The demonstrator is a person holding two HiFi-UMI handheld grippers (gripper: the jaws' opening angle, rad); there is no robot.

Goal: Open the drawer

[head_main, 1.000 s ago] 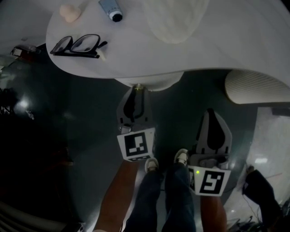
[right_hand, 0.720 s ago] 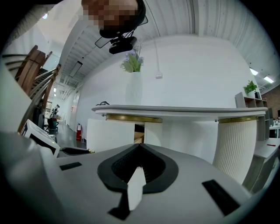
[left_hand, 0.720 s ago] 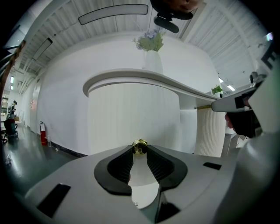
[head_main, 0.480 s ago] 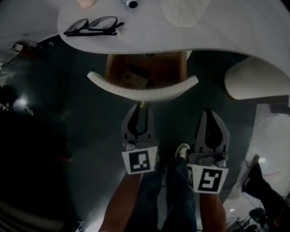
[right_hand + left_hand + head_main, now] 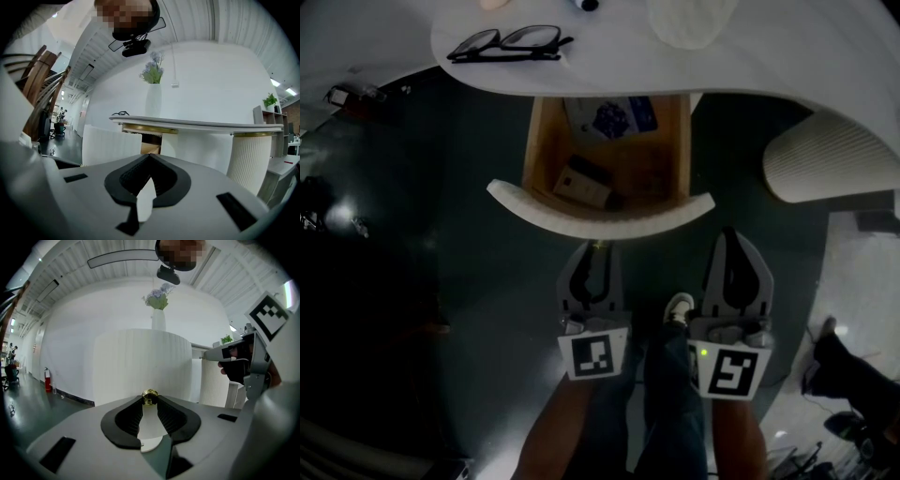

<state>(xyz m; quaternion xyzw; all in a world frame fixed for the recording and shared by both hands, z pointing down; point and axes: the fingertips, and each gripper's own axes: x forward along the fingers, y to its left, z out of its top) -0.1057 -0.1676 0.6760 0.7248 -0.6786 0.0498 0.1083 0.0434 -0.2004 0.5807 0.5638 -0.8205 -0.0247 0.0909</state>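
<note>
In my left gripper [image 5: 150, 398] I pinch the round brass knob [image 5: 150, 396] of the open white-fronted wooden drawer [image 5: 600, 214], my right gripper [image 5: 149, 155] pressed together.

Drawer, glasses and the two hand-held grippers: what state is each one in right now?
Drawer: open, pulled out from under the tabletop.
Left hand-held gripper: shut on the drawer's knob.
Right hand-held gripper: shut, empty, not touching the drawer.
Glasses: lying on the tabletop.
Vase: upright, with flowers in it.
</note>
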